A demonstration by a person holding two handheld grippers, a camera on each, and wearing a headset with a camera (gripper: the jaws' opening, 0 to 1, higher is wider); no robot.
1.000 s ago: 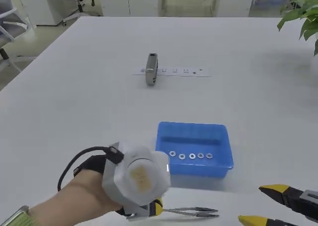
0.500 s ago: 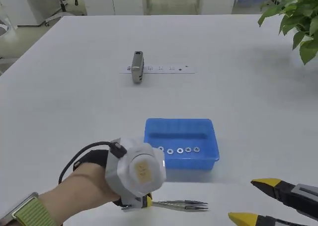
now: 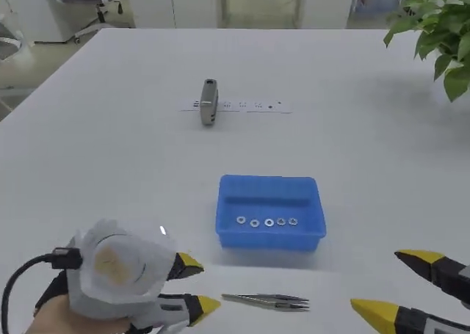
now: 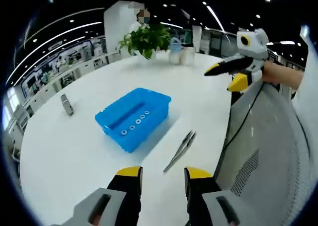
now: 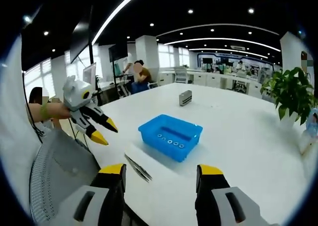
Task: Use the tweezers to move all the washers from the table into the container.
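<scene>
Small grey block (image 3: 209, 101) standing on a printed paper strip (image 3: 253, 106), leafy green plant (image 3: 437, 29)

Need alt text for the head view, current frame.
Five washers sit in a row inside a blue container on a white table. Tweezers lie on the table in front of it, between the open left gripper and open right gripper.

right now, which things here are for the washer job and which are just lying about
Job: tweezers; five washers, lying in the container; left gripper and right gripper, both open.
Lying about: metal block; paper strip; plant.
</scene>
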